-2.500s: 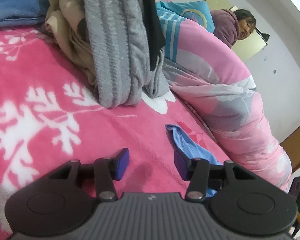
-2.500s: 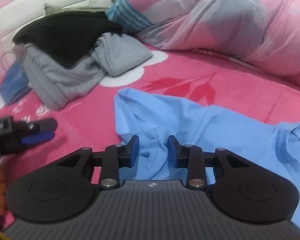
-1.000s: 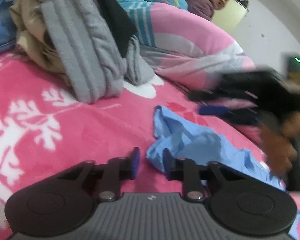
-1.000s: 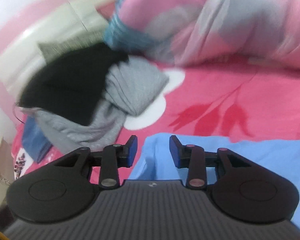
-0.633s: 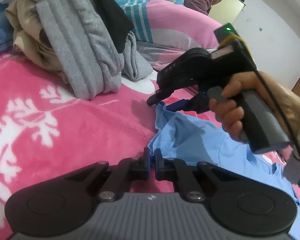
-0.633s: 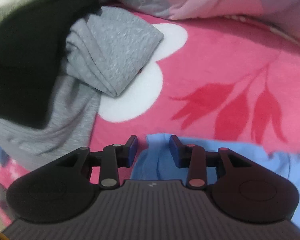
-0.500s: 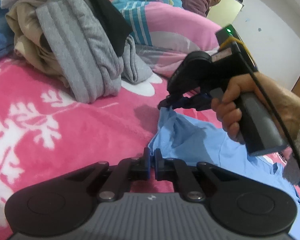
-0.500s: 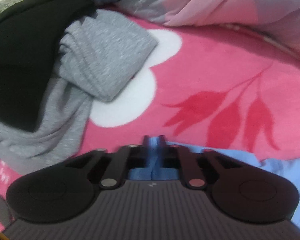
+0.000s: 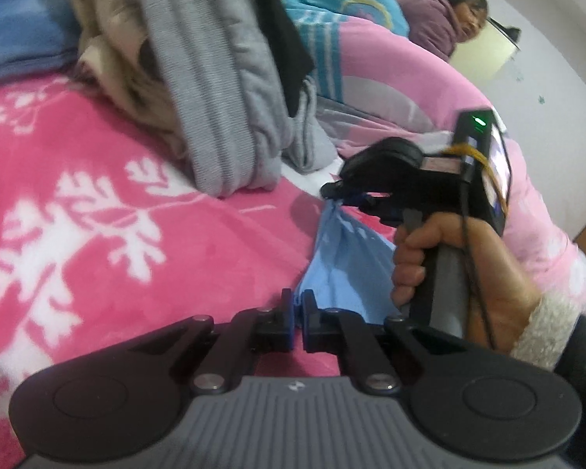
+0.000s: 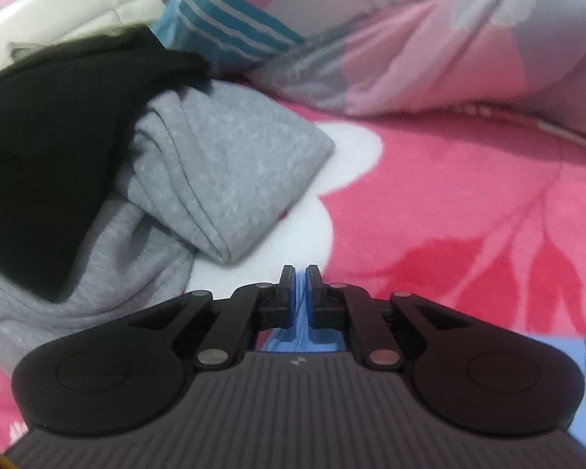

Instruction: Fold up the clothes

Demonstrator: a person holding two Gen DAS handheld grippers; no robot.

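Note:
A light blue shirt (image 9: 343,262) lies on the pink blanket and is stretched taut between both grippers. My left gripper (image 9: 297,300) is shut on its near edge at the bottom of the left wrist view. Farther off in that view, my right gripper (image 9: 342,197), held by a hand (image 9: 465,273), is shut on another corner and lifts it into a peak. In the right wrist view my right gripper (image 10: 300,273) pinches blue shirt fabric (image 10: 301,324) between its pads; more blue cloth shows at the lower right.
A pile of grey, black and beige clothes (image 9: 215,78) sits behind the shirt on the pink blanket (image 9: 78,203); the grey garment (image 10: 222,179) lies close to my right gripper. A rolled pink quilt (image 10: 449,39) runs along the right. A person (image 9: 445,19) sits behind it.
Both grippers closed on the blue shirt's edge. My right gripper came in from the right to the shirt's far corner and raised it, pulling the cloth taut.

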